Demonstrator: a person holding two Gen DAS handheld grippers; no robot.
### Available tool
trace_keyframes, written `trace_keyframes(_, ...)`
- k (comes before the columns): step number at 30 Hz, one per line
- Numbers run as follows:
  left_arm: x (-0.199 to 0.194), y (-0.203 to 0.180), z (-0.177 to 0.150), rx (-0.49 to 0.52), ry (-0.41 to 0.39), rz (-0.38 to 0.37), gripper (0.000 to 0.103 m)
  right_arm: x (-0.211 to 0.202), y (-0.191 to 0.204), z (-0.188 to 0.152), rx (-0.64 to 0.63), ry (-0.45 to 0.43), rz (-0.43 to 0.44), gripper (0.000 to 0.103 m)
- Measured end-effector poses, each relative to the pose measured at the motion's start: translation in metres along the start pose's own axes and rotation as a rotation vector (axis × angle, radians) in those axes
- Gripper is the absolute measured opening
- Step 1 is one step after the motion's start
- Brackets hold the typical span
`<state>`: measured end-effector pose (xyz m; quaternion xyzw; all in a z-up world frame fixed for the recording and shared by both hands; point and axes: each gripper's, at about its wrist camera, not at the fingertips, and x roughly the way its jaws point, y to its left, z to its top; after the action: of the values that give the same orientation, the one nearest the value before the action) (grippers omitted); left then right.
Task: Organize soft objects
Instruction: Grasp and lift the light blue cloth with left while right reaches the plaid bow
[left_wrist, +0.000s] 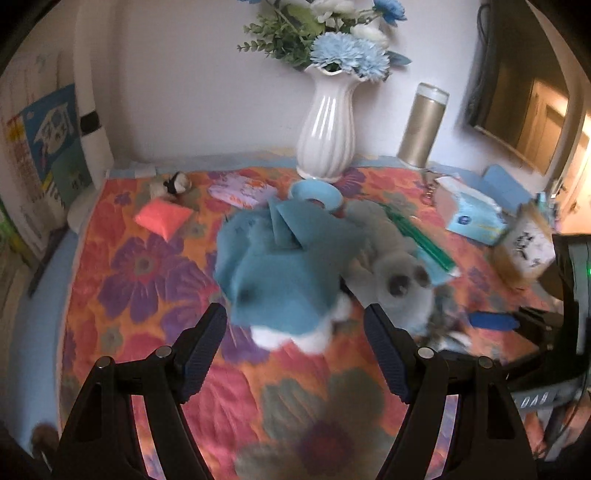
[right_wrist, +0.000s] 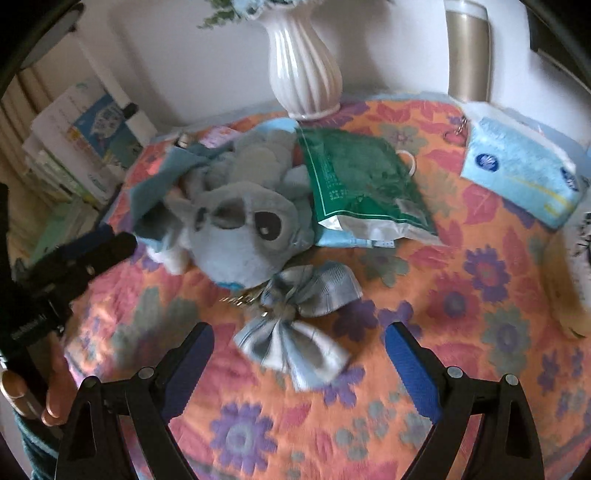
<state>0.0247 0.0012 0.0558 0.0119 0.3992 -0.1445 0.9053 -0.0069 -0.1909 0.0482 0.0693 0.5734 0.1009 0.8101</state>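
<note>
I count two plush toys in front of me: one teal (left_wrist: 280, 273) at centre frame and one grey (right_wrist: 243, 236) beside it. One plaid bow (right_wrist: 295, 325) lies low in the middle. One white vase (left_wrist: 327, 129), one gold tumbler (left_wrist: 421, 125), one tissue pack (right_wrist: 521, 170), one green bag (right_wrist: 362, 184). At upper left, one pink pouch (left_wrist: 162, 218) and, blurred, perhaps one small toy (left_wrist: 171, 184).

The left black two-finger gripper (left_wrist: 295, 343) has its jaws spread wide, nothing between its dark blue pads (left_wrist: 388, 354). The right black two-finger gripper (right_wrist: 299, 365) gapes likewise, empty. Bare fingers (right_wrist: 55, 391) grip the left gripper's handle.
</note>
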Motion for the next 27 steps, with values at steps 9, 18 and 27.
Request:
trace_keyframes(9,0.019,0.005,0.017,0.032,-0.018,0.057,0.052,0.020,0.021,-0.004,-0.112,-0.077,-0.137,0.094)
trace_keyframes(18,0.002,0.061,0.018,-0.253,-0.083,-0.131,0.012,0.009,0.018,-0.010,-0.092,-0.143,-0.079,0.051)
trace_keyframes(27,-0.060,0.085,-0.012,-0.321,-0.123,-0.108,0.012,0.006,0.017,-0.012,-0.084,-0.147,-0.024,0.052)
